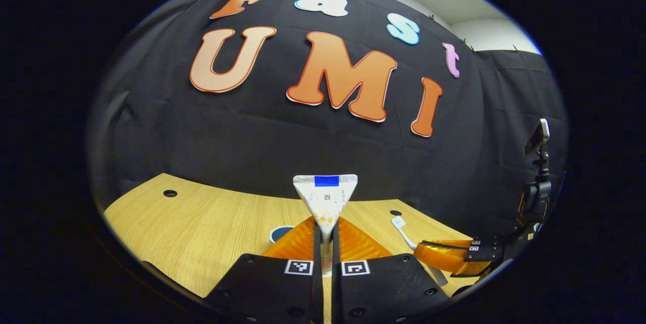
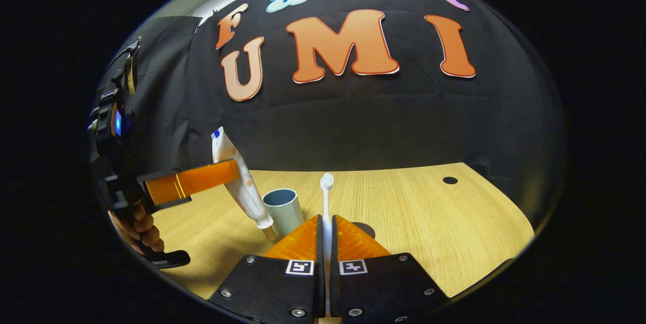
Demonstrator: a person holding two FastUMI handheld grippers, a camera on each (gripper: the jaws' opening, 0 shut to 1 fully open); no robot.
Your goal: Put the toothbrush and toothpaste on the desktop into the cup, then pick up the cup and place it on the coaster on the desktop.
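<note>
Wooden worktop [image 2: 429, 223] carries the cup [image 2: 283, 209]. Left tool [image 1: 323, 243] clamps the toothpaste [image 1: 326, 198], right tool [image 2: 325, 235] the toothbrush [image 2: 326, 198]. Tilted toothpaste could catch the rim and topple the cup.

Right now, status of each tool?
Left tool: closed on the toothpaste, held cap down above the desk.
Right tool: closed on the toothbrush, bristles up.

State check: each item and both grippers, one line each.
left gripper: shut on toothpaste
toothpaste: lifted off the desk, tilted, cap end down beside the cup
right gripper: shut on toothbrush
toothbrush: held, bristle end pointing away from the gripper
cup: upright on desk, nothing in it yet
coaster: on desk, mostly hidden, no cup on it
</note>
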